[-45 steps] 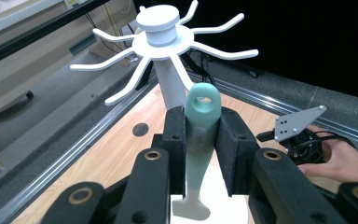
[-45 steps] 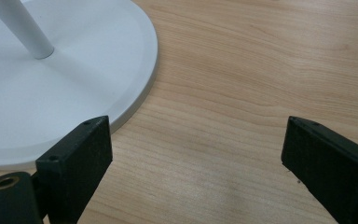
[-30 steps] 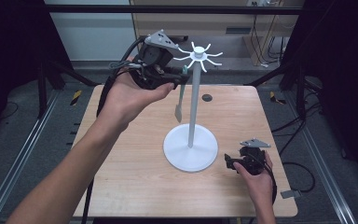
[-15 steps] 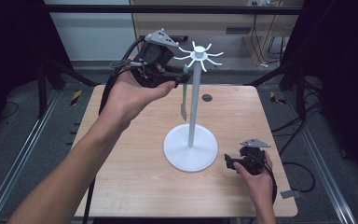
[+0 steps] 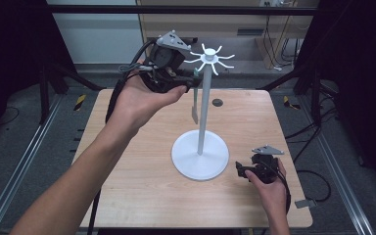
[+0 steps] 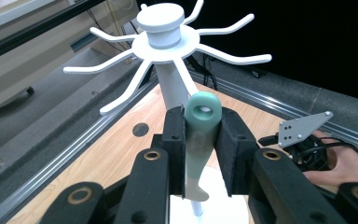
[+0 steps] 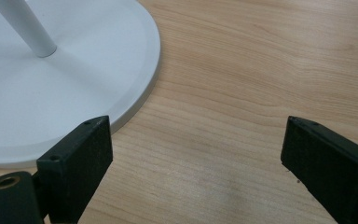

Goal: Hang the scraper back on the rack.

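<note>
A white stand with a round base and a ring of thin hooks on top rises from the middle of the wooden table. My left gripper, held high just left of the hooks, is shut on a pale green utensil that hangs down beside the pole. In the left gripper view the utensil's handle end, with its hanging hole, sits between the pads just below a hook. My right gripper rests low on the table right of the base, open, nothing between its jaws.
A small dark round hole marks the table behind the stand. The stand's base rim lies close to my right gripper's left jaw. Metal rails run along both sides of the table. The right hand and gripper sit beyond the pole.
My left gripper has carried the green utensil slightly to the right, closer to the stand's pole and hooks. The right gripper has stayed still.
</note>
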A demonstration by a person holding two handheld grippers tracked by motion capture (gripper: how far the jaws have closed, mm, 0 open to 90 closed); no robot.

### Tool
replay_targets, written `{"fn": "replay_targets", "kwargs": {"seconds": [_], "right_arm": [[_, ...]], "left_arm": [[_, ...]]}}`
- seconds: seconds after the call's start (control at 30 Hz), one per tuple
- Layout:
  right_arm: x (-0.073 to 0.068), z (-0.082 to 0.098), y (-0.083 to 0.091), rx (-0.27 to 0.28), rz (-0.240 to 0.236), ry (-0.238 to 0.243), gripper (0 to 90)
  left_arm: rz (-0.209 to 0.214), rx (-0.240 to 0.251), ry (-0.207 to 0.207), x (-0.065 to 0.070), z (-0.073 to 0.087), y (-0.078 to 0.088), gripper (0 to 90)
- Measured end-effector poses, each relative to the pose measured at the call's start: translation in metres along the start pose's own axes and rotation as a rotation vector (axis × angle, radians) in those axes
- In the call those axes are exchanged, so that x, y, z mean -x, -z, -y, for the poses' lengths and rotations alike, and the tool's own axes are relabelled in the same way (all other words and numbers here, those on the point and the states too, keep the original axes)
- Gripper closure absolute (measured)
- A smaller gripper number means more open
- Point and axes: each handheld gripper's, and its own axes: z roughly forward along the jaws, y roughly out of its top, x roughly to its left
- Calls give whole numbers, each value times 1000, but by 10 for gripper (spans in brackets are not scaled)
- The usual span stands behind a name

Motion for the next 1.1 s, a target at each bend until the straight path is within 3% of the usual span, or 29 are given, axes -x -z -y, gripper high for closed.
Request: {"fn": "replay_targets", "kwargs": {"seconds": [0.77, 1.1], "right_arm": [[0, 0, 0, -3, -2, -1, 91], [0, 0, -1, -3, -2, 0, 91]], "left_arm": [[5, 39, -10, 0, 5, -5, 728], [-3, 67, -16, 1, 9, 6, 618]]}}
